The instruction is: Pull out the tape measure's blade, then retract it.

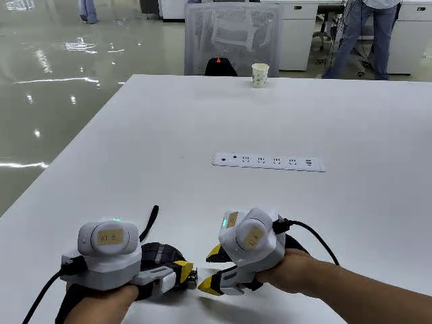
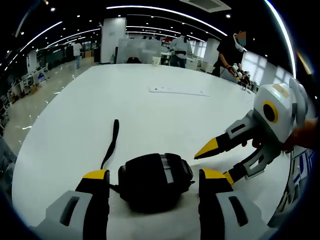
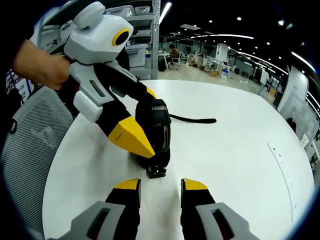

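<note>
A black tape measure [image 1: 158,255] rests on the white table [image 1: 202,128] at the near edge, its strap [image 2: 112,142] trailing away behind it. My left gripper [image 2: 154,174] is closed around the case [image 2: 155,182], one yellow-tipped finger on each side. From the right, my right gripper [image 1: 208,270] points at the case and stands open. The blade's end hook [image 3: 156,171] sticks out of the case [image 3: 155,130] just beyond the right gripper's [image 3: 160,184] fingertips, and nothing is between them. No length of blade is drawn out.
A white power strip [image 1: 268,162] lies mid-table. A paper cup [image 1: 260,74] stands at the far edge in front of a mesh chair [image 1: 233,40]. A person [image 1: 368,34] stands at the back right by cabinets. Bare table stretches ahead and to the right.
</note>
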Demonstrator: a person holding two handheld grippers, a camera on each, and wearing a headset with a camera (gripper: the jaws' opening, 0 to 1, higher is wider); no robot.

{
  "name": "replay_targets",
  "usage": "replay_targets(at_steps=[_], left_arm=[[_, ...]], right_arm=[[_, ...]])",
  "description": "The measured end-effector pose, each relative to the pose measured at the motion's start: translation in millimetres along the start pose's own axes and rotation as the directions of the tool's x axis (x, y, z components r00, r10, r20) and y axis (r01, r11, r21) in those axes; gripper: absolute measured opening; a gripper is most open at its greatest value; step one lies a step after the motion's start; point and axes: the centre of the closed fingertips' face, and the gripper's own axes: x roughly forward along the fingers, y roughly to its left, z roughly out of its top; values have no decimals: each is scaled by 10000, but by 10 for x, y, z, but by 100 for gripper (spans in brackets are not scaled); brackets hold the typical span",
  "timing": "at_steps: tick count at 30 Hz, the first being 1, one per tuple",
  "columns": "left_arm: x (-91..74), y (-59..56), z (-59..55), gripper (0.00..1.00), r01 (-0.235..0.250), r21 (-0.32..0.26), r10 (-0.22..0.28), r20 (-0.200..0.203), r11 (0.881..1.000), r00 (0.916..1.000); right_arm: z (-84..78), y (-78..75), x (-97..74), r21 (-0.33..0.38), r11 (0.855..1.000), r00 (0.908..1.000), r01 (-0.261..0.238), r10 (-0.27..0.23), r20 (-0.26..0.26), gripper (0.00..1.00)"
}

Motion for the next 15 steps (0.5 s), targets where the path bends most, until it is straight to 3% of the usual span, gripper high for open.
replay_targets(at_steps=[15], left_arm=[[-148, -43, -18, 81, 328, 494, -333, 97, 9982, 9994]], right_arm=[[1, 59, -270, 560, 9971, 9977, 520, -543, 402, 41]])
